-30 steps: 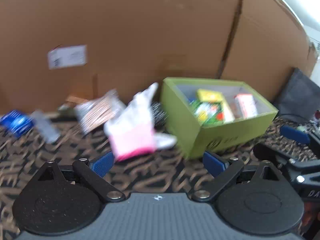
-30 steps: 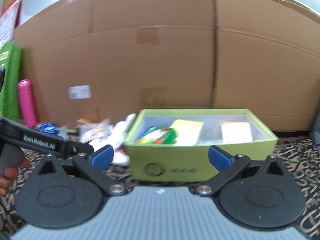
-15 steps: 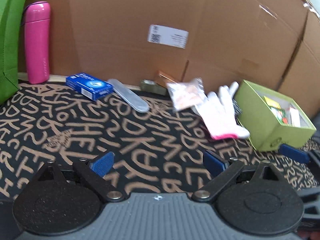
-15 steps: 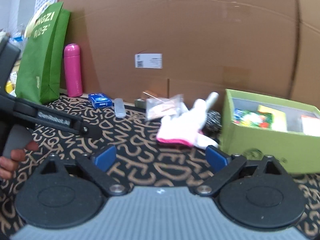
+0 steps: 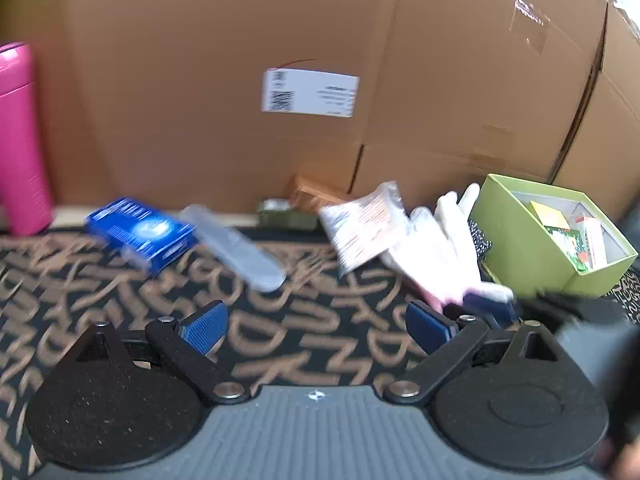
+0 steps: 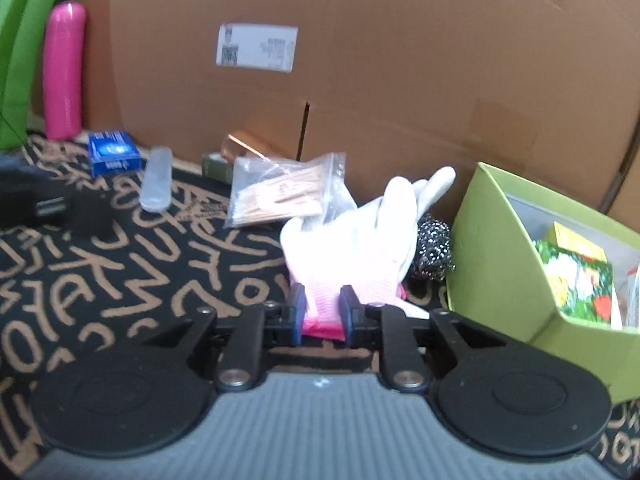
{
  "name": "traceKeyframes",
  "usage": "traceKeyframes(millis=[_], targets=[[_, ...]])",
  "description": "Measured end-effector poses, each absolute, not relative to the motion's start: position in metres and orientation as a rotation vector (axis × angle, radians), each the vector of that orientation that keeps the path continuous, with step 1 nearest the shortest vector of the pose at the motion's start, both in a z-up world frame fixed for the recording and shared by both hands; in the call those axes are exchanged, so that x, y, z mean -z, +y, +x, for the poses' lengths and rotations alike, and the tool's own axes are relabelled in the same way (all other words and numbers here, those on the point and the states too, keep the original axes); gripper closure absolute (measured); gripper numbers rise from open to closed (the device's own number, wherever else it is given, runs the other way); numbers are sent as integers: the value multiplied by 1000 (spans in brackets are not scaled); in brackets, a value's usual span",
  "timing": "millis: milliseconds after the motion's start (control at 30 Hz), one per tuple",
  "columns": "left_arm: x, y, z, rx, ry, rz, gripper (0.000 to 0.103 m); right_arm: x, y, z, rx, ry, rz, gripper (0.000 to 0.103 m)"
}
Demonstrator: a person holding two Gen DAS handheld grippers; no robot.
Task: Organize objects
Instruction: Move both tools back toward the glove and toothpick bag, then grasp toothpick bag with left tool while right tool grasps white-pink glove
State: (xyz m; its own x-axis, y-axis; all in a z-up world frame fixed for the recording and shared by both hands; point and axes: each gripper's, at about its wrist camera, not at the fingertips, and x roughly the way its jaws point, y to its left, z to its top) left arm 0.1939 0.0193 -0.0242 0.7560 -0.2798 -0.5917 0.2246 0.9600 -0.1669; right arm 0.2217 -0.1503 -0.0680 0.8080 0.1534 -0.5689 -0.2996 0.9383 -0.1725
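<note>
Half a second ago the right gripper (image 6: 322, 314) hung back from the pile with its jaws spread; now it has come up to the white glove (image 6: 352, 248) and its jaws pinch the glove's pink cuff at the lower middle of the right wrist view. The left gripper (image 5: 316, 326) has edged nearer the clutter, its jaws spread wide with only the patterned mat (image 5: 280, 332) between them.

In the right wrist view, from the left edge: a green bag (image 6: 18, 52) fills the upper left corner, and a pink bottle (image 6: 64, 70) stands just beside it against the cardboard wall (image 6: 400, 60). Next come a blue box (image 6: 114, 153) and a clear plastic case (image 6: 157, 180), both lying on the mat. Right of these a clear bag of wooden sticks (image 6: 282, 192) lies tilted, its near corner touching the glove's fingers. The glove sits at centre frame, fingers pointing up and to the right. Behind it, just to the right, is a steel scouring pad (image 6: 434, 250), wedged against the green box (image 6: 488, 240). That box takes up the right side of the frame, open at the top, with colourful packets (image 6: 576, 276) inside.

The left wrist view is blurred; the right gripper's blue tips show at the glove's cuff, right of centre.
</note>
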Motion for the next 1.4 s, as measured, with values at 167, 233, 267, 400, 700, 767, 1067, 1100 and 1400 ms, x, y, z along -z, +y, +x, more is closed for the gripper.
traceKeyframes(millis=[167,233,267,400,700,767,1067,1100,1400], targets=[[30,-11,248,287,660,-52,4,60,-163,179,-317,567,-235,97],[36,-23,268,277,662,-39,4,57,-169,167,-335,569,-224,97],[39,-27,277,268,670,-39,5,55,-170,165,-341,569,-224,96],[47,-39,299,269,697,-41,7,55,-165,184,-367,596,-243,56],[55,-37,297,410,722,-53,88,82,-143,235,-271,587,-289,90],[51,-33,286,433,727,-57,92,74,-147,226,-287,553,-279,93],[32,-4,183,571,805,-99,94,38,-180,136,-437,523,-246,94],[31,0,171,583,814,-99,94,36,-185,124,-448,537,-238,94],[37,21,98,443,802,3,38,49,-207,75,-498,715,-136,25]])
